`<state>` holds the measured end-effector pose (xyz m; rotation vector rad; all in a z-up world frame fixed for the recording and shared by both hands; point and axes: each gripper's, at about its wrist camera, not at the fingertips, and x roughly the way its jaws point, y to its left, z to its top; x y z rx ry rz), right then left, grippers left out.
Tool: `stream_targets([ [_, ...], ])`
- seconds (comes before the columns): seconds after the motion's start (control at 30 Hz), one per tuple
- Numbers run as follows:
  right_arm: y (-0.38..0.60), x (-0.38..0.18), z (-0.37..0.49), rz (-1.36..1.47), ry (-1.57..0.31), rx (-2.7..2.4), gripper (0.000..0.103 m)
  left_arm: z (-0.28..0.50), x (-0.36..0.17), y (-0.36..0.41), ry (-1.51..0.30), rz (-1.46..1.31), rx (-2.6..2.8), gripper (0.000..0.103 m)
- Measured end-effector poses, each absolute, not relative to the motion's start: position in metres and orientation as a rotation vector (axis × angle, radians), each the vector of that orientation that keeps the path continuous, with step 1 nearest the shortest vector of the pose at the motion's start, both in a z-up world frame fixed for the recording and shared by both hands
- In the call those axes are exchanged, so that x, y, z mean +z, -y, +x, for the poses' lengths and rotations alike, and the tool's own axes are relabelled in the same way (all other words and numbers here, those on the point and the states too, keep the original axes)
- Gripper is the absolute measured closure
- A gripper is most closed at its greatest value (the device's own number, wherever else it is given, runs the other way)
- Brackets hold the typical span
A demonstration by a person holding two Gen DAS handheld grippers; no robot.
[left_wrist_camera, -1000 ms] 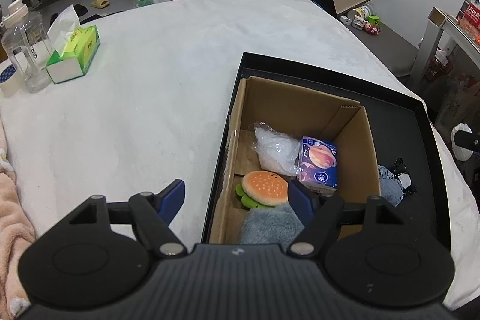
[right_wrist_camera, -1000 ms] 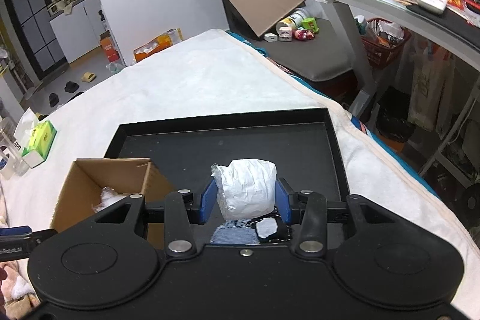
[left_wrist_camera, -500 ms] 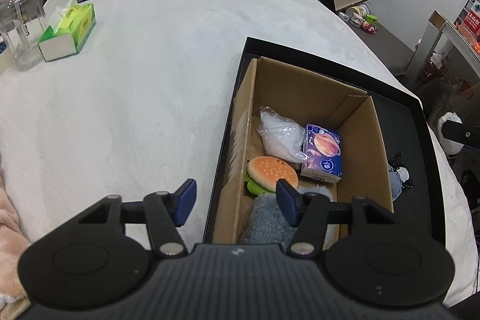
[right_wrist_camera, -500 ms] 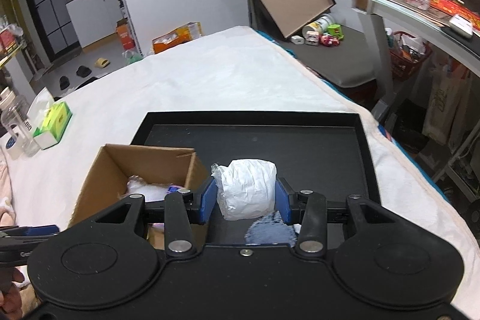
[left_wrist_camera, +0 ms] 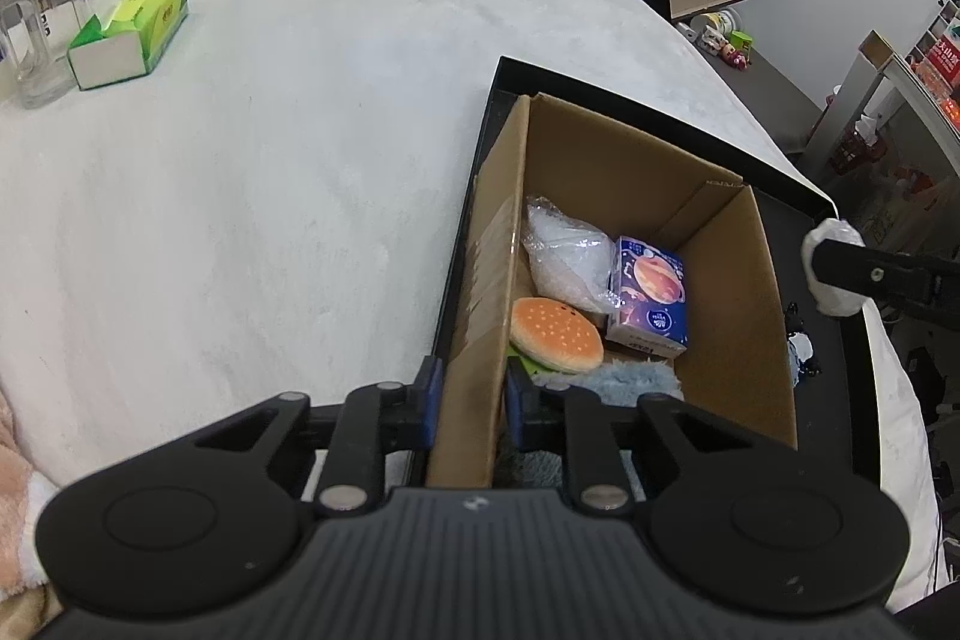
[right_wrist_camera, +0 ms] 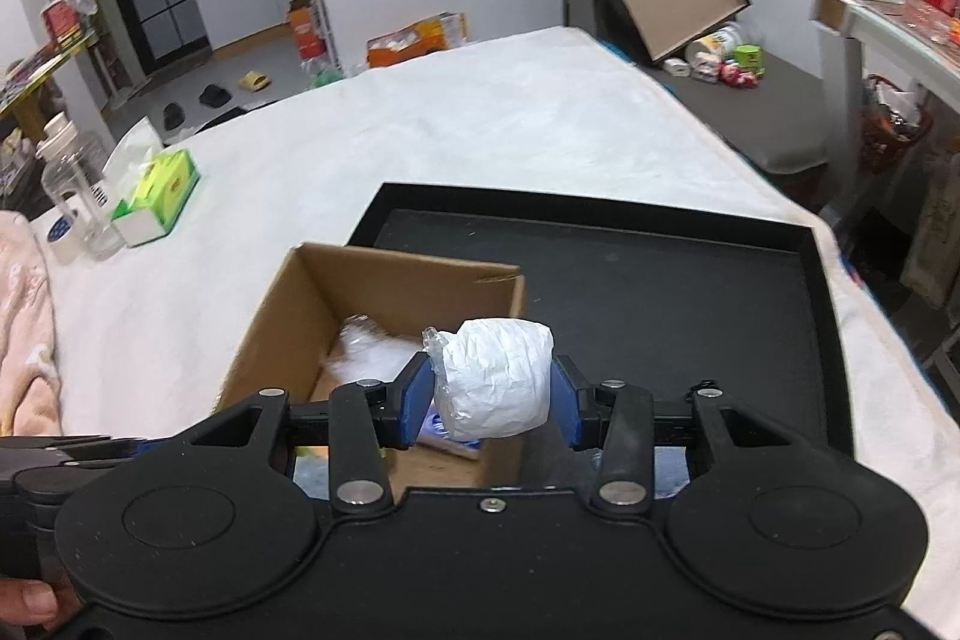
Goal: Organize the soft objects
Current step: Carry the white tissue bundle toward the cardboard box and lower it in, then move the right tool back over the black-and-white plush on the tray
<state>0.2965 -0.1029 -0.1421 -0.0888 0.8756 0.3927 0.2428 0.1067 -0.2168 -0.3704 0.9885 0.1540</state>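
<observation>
An open cardboard box (left_wrist_camera: 630, 172) stands in the left part of a black tray (left_wrist_camera: 798, 196). Inside lie a burger plush (left_wrist_camera: 555, 334), a purple tissue pack (left_wrist_camera: 651, 295), a clear plastic bag (left_wrist_camera: 567, 259) and a blue-grey fluffy cloth (left_wrist_camera: 624, 379). My left gripper (left_wrist_camera: 471, 400) is closing over the box's near left wall, one pad on each side of it. My right gripper (right_wrist_camera: 492, 388) is shut on a white crumpled bundle (right_wrist_camera: 498, 376), held above the right edge of the box (right_wrist_camera: 390, 280). The bundle (left_wrist_camera: 834, 274) also shows at the right of the left wrist view.
A green tissue box (left_wrist_camera: 129, 34) and a clear jar (left_wrist_camera: 36, 22) stand at the far left of the white cover. A pink towel (left_wrist_camera: 12, 460) lies at the near left. A small black-and-white item (left_wrist_camera: 801, 346) lies in the tray right of the box.
My left jaws have closed from wide apart onto the box's left wall. The right gripper has carried the white bundle leftward, from over the tray to the box's edge.
</observation>
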Motion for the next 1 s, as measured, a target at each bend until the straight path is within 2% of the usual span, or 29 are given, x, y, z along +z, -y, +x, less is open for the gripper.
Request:
stream_targets([
  [0.23, 0.083, -0.15, 0.296, -0.114, -0.925, 0.44, 0.061, 0.242, -0.22, -0.11, -0.989, -0.39, 0.134, 0.089],
  [0.53, 0.063, -0.157, 0.299, -0.116, -0.988, 0.476, 0.06, 0.241, -0.221, -0.112, -0.99, -0.404, 0.123, 0.09],
  [0.63, 0.062, -0.158, 0.301, -0.116, -1.022, 0.467, 0.051, 0.241, -0.221, -0.112, -0.991, -0.406, 0.122, 0.09],
  [0.9, 0.075, -0.151, 0.299, -0.109, -1.007, 0.455, 0.05, 0.241, -0.221, -0.112, -0.996, -0.405, 0.122, 0.09],
  [1.0, 0.085, -0.148, 0.299, -0.099, -0.997, 0.443, 0.046, 0.241, -0.22, -0.111, -0.999, -0.4, 0.126, 0.089],
])
